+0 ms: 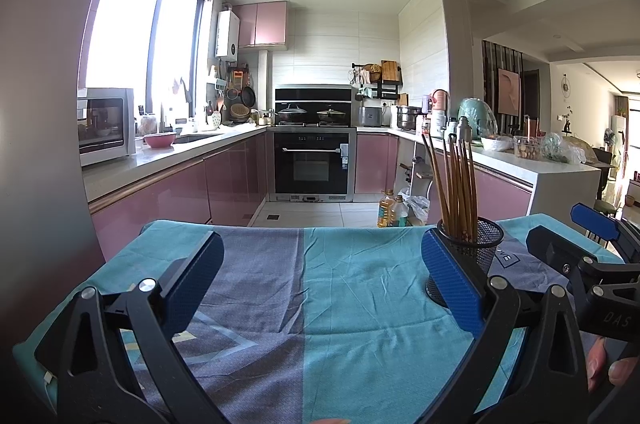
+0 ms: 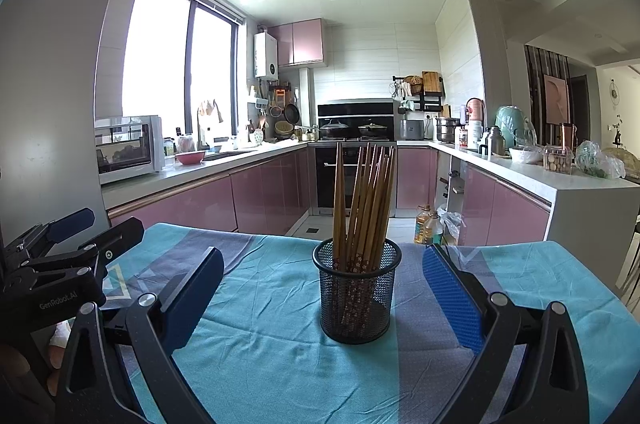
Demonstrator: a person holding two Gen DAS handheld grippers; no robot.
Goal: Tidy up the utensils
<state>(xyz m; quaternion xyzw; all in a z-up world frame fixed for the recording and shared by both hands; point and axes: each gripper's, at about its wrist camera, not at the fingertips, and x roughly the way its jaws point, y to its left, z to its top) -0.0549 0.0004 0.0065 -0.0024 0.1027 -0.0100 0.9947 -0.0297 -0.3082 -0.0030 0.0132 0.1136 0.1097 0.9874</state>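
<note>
A black mesh cup [image 2: 356,294] full of wooden chopsticks [image 2: 366,199] stood upright on the tabletop [image 2: 280,344], which was draped in a blue cloth. The right tongs [image 2: 324,300] were spread wide, the cup between their fingers, untouched. The left tongs [image 1: 320,284], also spread, held nothing, with the cup just beyond their right finger.

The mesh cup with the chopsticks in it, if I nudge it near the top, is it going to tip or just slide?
The mesh cup probably tips easily: the chopsticks stand far above its rim, which likely puts weight high. It looks light, being open wire mesh. On the wrinkled tablecloth its base may catch rather than slide, so push low.
</note>
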